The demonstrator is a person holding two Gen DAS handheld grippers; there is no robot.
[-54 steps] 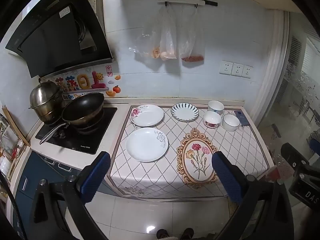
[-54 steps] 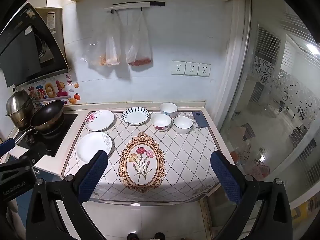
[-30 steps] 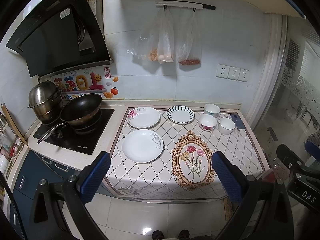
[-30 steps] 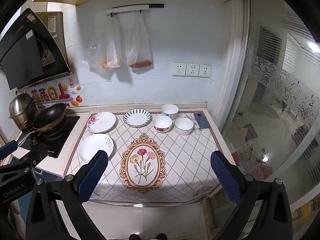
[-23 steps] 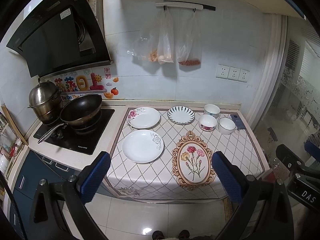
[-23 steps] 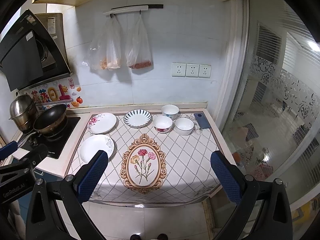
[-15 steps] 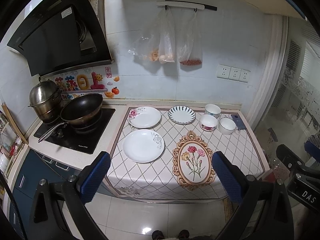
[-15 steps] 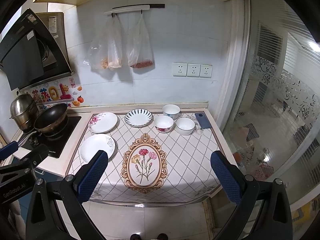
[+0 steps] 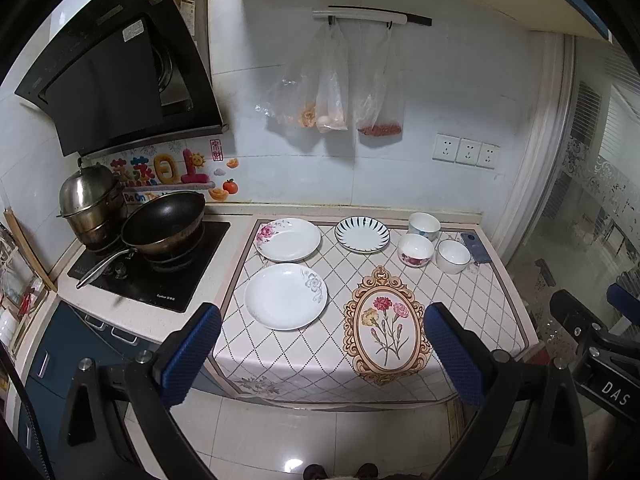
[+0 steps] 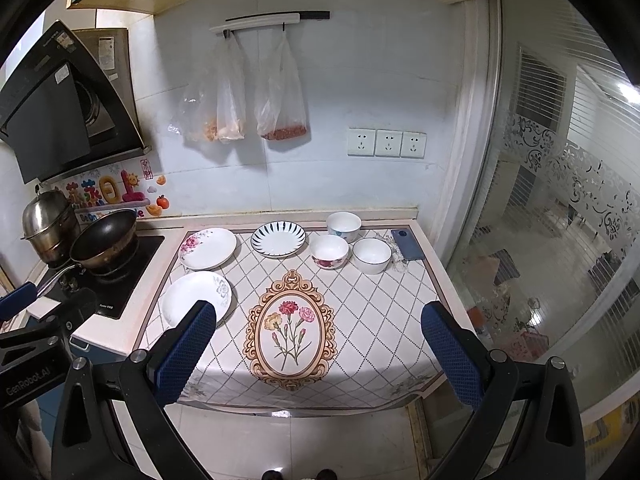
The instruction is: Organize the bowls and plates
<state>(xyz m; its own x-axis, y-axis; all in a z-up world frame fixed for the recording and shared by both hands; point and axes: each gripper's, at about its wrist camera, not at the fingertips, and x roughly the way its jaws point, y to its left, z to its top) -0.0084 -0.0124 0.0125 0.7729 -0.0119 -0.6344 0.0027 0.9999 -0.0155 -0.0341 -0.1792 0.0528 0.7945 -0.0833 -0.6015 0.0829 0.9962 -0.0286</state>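
On the counter's patterned cloth lie three plates: a white plate with a grey flower at the front left, a rose-patterned plate behind it, and a blue-striped plate at the back middle. Three bowls stand at the back right: a white bowl, a red-flower bowl and a blue-rimmed white bowl. My left gripper and right gripper are open, empty, and held back from the counter's front edge.
A black wok and a steel pot sit on the hob at the left. A phone lies at the back right. Plastic bags hang on the wall. A glass door stands at the right.
Both views have shifted slightly; the counter sat a little nearer 1.8 s ago, then further, and now a touch nearer again. No plates or bowls have moved. Both grippers stay open.
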